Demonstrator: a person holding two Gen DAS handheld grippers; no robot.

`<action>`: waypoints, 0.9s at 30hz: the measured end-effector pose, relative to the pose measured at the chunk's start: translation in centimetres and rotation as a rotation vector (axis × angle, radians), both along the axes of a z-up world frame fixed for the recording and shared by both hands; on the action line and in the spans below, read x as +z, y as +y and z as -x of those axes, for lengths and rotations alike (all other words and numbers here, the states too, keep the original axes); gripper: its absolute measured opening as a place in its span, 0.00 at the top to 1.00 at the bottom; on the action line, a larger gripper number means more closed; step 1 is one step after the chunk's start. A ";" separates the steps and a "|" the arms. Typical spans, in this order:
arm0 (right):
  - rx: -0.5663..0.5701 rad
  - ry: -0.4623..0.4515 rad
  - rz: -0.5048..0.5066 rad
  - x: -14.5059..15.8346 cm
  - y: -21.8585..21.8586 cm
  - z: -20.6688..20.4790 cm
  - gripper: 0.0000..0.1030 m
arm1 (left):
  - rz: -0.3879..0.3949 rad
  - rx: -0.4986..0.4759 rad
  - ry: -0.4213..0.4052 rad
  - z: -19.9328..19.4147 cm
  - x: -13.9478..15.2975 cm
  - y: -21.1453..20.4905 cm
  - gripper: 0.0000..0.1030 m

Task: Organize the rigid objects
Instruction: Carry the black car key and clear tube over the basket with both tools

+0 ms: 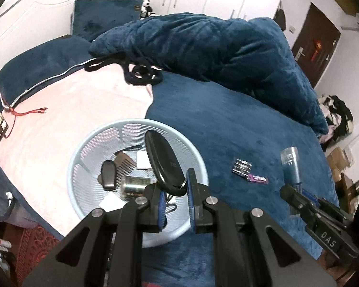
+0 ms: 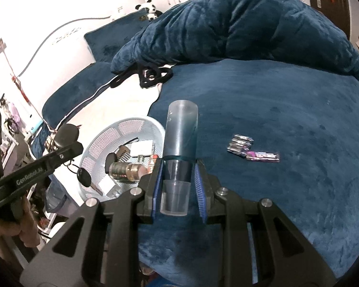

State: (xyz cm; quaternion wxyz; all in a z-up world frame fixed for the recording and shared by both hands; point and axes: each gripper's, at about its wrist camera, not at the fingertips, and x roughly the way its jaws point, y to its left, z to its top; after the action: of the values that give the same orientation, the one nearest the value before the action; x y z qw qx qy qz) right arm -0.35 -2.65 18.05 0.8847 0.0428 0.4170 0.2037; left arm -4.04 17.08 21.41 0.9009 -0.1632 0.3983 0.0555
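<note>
Blue plush bedding [image 1: 227, 124] covers a bed, with a pink sheet [image 1: 67, 119] on one side and a bunched blue duvet [image 1: 203, 45] behind. On the line where blue meets pink sits a pale blue mesh basket [image 1: 88, 143], the landmark for everything else.

Over the basket's near rim, the left gripper [image 1: 176, 186] is clamped on a flat black oval case [image 1: 161, 160] that rises tilted above the basket; a key ring with a dark fob [image 2: 83, 177] dangles from the same grip. Inside the basket lie a black car key [image 1: 109, 173], a brown comb [image 1: 125, 165], a small glass bottle [image 1: 135, 186] and white boxes [image 1: 143, 160].

Just beside the basket, over the blue bedding, the right gripper [image 2: 177, 179] grips a translucent blue tube [image 2: 180, 134] by its lower part, cap end toward the camera. Farther from the basket on that same side, a pack of batteries [image 1: 242, 166] and a purple packet [image 1: 258, 179] lie on the bedding, touching each other.
</note>
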 end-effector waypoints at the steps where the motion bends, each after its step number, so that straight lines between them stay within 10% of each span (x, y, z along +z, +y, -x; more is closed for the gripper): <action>1: 0.005 0.002 0.003 0.0 0.4 0.0 0.75 | 0.004 0.006 -0.001 0.0 0.0 0.4 0.86; 27: 0.159 0.063 0.107 -2.9 11.2 -2.1 0.75 | 0.110 0.082 0.042 -1.1 -4.3 8.0 0.86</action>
State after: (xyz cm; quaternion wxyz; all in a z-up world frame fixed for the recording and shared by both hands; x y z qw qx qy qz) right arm 1.71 8.56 15.13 0.8531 -0.0316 0.4572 0.2493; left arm -2.96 25.10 17.08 0.8790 -0.2273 0.4126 0.0741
